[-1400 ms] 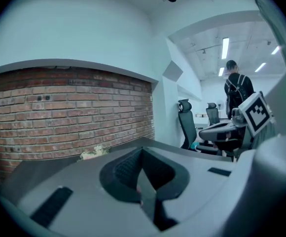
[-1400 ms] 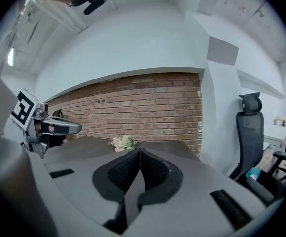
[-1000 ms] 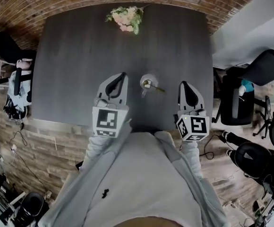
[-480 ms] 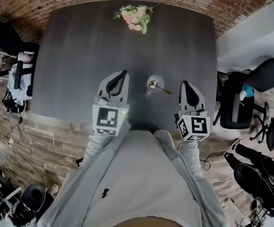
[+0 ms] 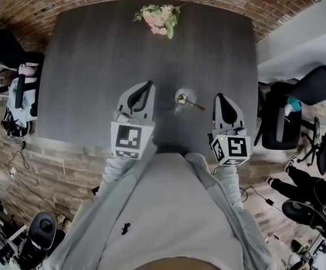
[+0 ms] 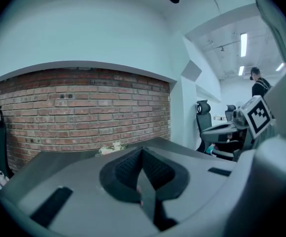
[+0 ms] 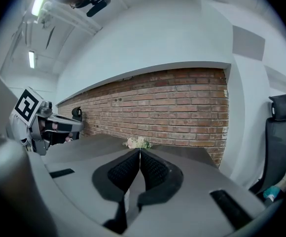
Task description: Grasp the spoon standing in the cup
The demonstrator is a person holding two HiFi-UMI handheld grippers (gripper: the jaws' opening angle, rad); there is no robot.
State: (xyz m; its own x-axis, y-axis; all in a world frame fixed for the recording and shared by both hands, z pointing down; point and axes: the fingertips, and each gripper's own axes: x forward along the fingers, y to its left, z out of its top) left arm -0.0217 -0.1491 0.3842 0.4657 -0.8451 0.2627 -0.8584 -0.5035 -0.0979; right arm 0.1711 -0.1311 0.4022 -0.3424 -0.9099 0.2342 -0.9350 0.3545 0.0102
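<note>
**Right tool edges toward the cup, jaws shut**

Little has moved since the earlier frame. The right tool [image 5: 218, 98] seems to have drifted a shade closer to the cup [image 5: 184, 96], though the head view itself has swung a little, so part of that shift may only be the camera. The left tool [image 5: 147, 85] sits where it was, on the cup's left side. Nothing on the surface [image 5: 90, 66] has been disturbed.

For the task this means the approach has barely begun. Both tools are closed with nothing between their jaws: in each tool's own view the ribbed pads meet in a single line, with only the far bunch of flowers [image 5: 158, 17] and the brick wall beyond them. Neither of those views shows the cup. My judgement is that the right tool will have to open before it can take anything.

The cup is a clear glass standing upright near the near edge of the surface, between the two tools and apart from both. The spoon [image 5: 192, 103] stands in it, bowl down inside, handle leaning out over the rim to the right, toward the right tool. Whether the cup holds any liquid is too small to tell from the head view.
</note>
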